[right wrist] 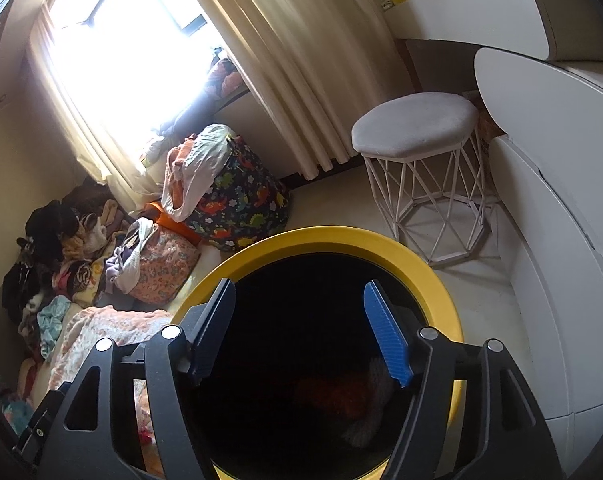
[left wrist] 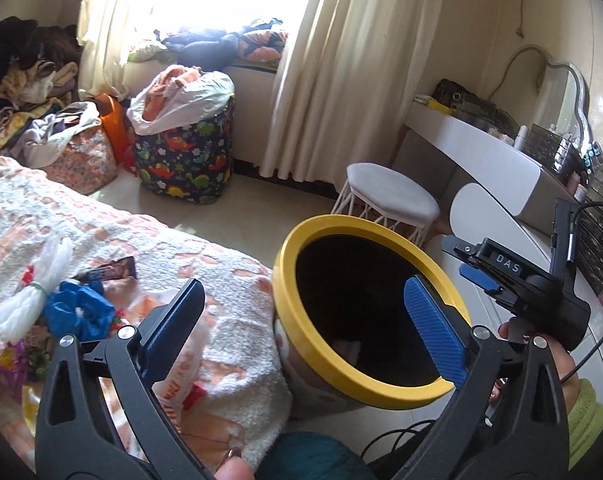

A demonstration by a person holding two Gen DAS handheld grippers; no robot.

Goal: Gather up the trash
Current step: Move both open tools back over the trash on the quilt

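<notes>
Trash on the bed lies to the left of the left tool [left wrist: 301, 328], and that side relation is what the next move seems to turn on: a crumpled blue plastic wrapper [left wrist: 79, 310] sits beside a white yarn bundle tied with a green band [left wrist: 29, 300] and a dark flat packet [left wrist: 111, 270], all resting on the peach-and-white fleece blanket [left wrist: 229, 320]. The left tool is much the nearer to them; its jaws stand wide apart with nothing between the pads. The round bin with a yellow rim and dark inside [left wrist: 371, 312] stands on the floor just beside the bed edge, straight ahead of this tool and tipped toward the camera. The right tool [right wrist: 299, 332] hangs directly over the bin's mouth, jaws partly parted and holding nothing; in its view something orange and something pale [right wrist: 365, 396] lie at the dark bottom, though what they are is hard to tell. The yarn bundle's long axis runs up and to the right across the blanket
</notes>
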